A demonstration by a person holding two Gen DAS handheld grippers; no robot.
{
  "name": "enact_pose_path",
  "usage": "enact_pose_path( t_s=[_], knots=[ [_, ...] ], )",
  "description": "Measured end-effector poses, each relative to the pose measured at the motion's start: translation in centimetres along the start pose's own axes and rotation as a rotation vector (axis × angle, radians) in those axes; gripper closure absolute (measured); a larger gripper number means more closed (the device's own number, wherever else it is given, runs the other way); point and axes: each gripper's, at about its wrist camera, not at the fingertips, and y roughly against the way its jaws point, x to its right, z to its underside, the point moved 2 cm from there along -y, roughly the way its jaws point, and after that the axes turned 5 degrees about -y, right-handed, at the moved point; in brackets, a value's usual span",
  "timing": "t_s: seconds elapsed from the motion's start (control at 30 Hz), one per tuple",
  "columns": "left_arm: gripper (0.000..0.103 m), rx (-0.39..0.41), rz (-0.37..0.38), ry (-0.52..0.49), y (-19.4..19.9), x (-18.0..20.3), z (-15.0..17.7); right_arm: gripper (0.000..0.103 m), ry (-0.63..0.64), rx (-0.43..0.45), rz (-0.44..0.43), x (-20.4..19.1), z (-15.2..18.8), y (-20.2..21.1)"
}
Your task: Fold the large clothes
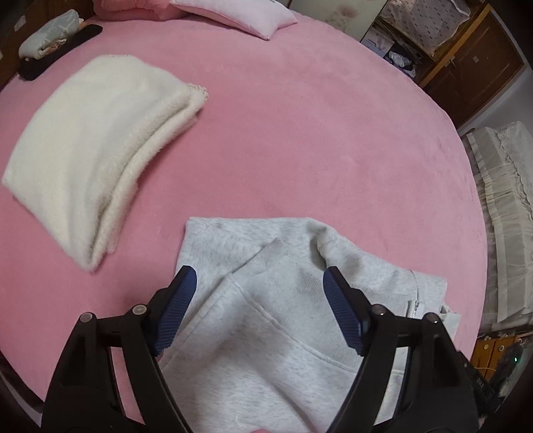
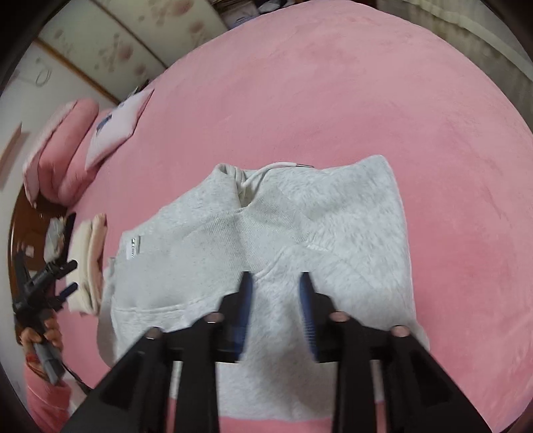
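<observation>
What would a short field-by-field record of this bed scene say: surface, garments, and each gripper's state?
surface: pink bed
garment in work: grey hoodie, partly folded, drawstring showing
finished garment: cream sweater, folded, apart from the hoodie
left gripper: open above the hoodie, nothing between the pads
right gripper: open over the hoodie, holding nothing
other: pink pillow at the far edge
</observation>
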Motion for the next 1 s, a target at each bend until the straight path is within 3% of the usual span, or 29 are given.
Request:
enact_pose_path(
  t_s=[0.07,0.13,0.27,0.43,0.5,0.57,0.6,0.73,0.83,0.9,1.0],
  knots=[
    [0.027,-0.019,0.013,-0.017,-0.1,0.0,0.1,0.047,0.054,-0.003,0.001,1.2,1.6,-0.3],
    [0.027,-0.044,0.012,-0.068,-0.5,0.4,0.4,0.032,0.122,-0.023,0.013,1.7,0.7,-2.6],
    [0.027,-0.117,-0.036,-0.156,-2.9,0.9,0.8,0.030,0.218,-0.156,0.034,1.0,0.2,-7.7],
    [0.023,-0.228,-0.033,-0.201,-6.6,0.1,1.3,0.028,0.231,-0.178,-0.018,1.8,-1.0,-10.3],
    [0.023,-0.274,-0.026,-0.213,-8.1,-0.1,1.6,0.038,0.241,-0.199,-0.051,2.0,-1.3,-11.0],
    [0.023,-0.297,-0.029,-0.232,-9.2,0.0,1.9,0.079,0.207,-0.224,-0.057,2.7,-1.6,-11.3],
    [0.023,-0.297,-0.033,-0.242,-9.7,0.1,1.9,0.089,0.193,-0.227,-0.026,3.1,-1.8,-11.5],
    [0.024,-0.294,-0.063,-0.215,-11.1,-0.2,1.4,0.095,0.146,-0.215,-0.069,4.6,-2.6,-10.8],
    [0.049,-0.278,-0.041,-0.150,-11.7,-0.9,0.9,0.095,0.175,-0.139,-0.043,4.8,-2.8,-9.2],
    [0.083,-0.265,-0.035,-0.137,-11.5,-0.8,0.8,0.096,0.174,-0.079,-0.031,4.9,-3.0,-8.0],
    [0.092,-0.198,-0.048,-0.151,-10.3,0.2,1.0,0.096,0.131,-0.002,-0.045,5.4,-3.6,-6.1]
  ],
)
